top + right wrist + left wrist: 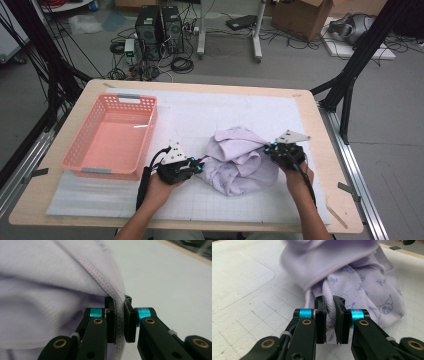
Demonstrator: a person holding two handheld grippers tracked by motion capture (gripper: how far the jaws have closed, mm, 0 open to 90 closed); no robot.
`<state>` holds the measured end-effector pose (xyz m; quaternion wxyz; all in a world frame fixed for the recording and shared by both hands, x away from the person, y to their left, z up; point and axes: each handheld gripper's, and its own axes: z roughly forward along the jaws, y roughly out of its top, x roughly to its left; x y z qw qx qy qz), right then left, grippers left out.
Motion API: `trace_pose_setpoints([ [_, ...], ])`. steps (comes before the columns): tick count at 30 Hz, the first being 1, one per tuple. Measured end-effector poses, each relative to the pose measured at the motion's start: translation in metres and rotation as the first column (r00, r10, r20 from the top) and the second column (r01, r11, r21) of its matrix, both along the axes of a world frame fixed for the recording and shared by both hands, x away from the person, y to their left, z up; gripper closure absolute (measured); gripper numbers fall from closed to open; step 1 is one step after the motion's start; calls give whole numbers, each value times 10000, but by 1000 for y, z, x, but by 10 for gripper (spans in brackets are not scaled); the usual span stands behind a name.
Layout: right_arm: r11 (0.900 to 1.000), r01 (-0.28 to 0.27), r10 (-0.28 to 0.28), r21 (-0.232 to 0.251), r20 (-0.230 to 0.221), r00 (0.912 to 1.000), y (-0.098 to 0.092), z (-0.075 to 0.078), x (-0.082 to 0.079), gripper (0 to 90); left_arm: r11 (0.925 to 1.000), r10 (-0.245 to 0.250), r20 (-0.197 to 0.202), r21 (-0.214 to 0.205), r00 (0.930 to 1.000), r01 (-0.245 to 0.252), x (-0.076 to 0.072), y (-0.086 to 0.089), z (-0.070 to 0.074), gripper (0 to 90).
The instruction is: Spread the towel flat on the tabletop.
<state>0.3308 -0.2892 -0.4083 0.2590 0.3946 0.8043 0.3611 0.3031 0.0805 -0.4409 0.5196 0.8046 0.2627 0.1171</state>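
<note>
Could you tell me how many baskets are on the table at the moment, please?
1. A pink perforated plastic basket stands on the table's left side, left of the crumpled lilac printed cloth. It looks empty, and no other basket can be seen on the table.

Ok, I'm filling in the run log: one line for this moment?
left gripper: shut on lilac cloth | right gripper: shut on cloth's stitched hem | cloth: bunched on table | pink basket: empty

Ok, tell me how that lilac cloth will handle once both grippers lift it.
The lilac cloth lies crumpled in soft folds, so it will probably sag and drape. Left gripper and right gripper each pinch only an edge; the terry-like weave likely resists slipping. It looks light.
</note>
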Motion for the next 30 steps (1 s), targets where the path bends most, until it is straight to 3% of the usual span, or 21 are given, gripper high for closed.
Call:
trace_pose_setpoints([
  [4, 9908, 1279, -1290, -433, -237, 9914, -28, 0, -2, 838, 10000, -27, 6, 10, 10000, 27, 0, -1, 0, 810],
  [6, 9795, 1925, -1969, -586, -805, 9771, -46, -8, -5, 826, 10000, 8, -25, 20, 10000, -8, -1, 0, 0, 811],
  [8, 9806, 1930, -1956, -351, -1024, 9753, -51, -11, -7, 791, 10000, 40, -38, -2, 10000, -40, -1, 1, 0, 811],
  [9, 9807, 1940, -1953, -227, -1171, 9737, -54, -14, -9, 702, 10000, 35, -50, -20, 10000, -35, -1, 1, 0, 810],
  [10, 9863, 1643, -1618, 167, -1032, 9814, -57, -16, -14, 619, 10000, 9, -59, -55, 10000, -9, -1, 1, -1, 796],
  [11, 9863, 1643, -1618, 167, -1032, 9814, -57, -16, -14, 619, 9999, 29, -49, -105, 10000, -30, -1, 1, 0, 796],
  [12, 9900, 1276, -1238, 605, -627, 9903, -58, -10, -20, 545, 9998, 75, -57, -166, 10000, -76, -1, 1, 0, 675],
  [13, 9900, 1276, -1238, 605, -627, 9903, -58, -10, -20, 545, 9994, 203, -122, -276, 9997, -206, 0, 1, 0, 675],
  [14, 9914, 883, -875, 963, -123, 9961, -54, -1, -24, 498, 9986, 296, -206, -424, 9994, -304, 1, 1, 0, 508],
  [16, 9915, 554, -563, 1181, 43, 9984, -50, 3, -25, 484, 9971, 291, -324, -692, 9991, -313, 2, 1, 0, 475],
  [17, 9917, 100, -135, 1283, 261, 9996, -45, 7, -24, 479, 9975, 269, -341, -637, 9991, -290, 2, 0, 1, 451],
  [18, 9899, -818, 761, 1158, 524, 9957, -28, 14, -23, 467, 9979, 218, -369, -595, 9991, -239, 2, -1, 0, 431],
  [19, 9899, -818, 761, 1158, 524, 9957, -28, 14, -23, 467, 9984, 196, -415, -527, 9989, -217, 3, -3, 0, 431],
  [22, 9699, -2304, 2266, 788, 540, 9725, 11, 15, -15, 544, 9994, 32, -487, -343, 9988, -49, 4, -7, -1, 459],
  [23, 9699, -2304, 2266, 788, 540, 9725, 11, 15, -15, 544, 9996, 33, -503, -293, 9987, -47, 4, -8, -2, 459],
  [24, 9647, -2615, 2606, 311, 296, 9650, 23, 11, -7, 715, 9998, 1, -494, -175, 9988, -10, 4, -8, -2, 556],
  [25, 9647, -2615, 2606, 311, 296, 9650, 23, 11, -7, 715, 10000, 11, -448, 34, 9990, -10, 4, -9, -3, 556],
  [26, 9659, -2583, 2579, 174, 220, 9659, 26, 9, -4, 818, 9999, 21, -423, 150, 9991, -15, 3, -9, -3, 637],
  [27, 9711, -2387, 2386, -17, 203, 9709, 26, 8, 0, 860, 9997, 13, -341, 235, 9994, -5, 2, -9, -3, 714],
  [28, 9851, -1715, 1718, -114, 274, 9848, 22, 8, 7, 874, 9998, 42, -308, 192, 9995, -36, 2, -8, -2, 784],
  [30, 9906, -1366, 1365, -6, 352, 9900, 16, 8, 10, 877, 9999, -13, -341, 115, 9994, 17, 1, -6, -2, 794],
])
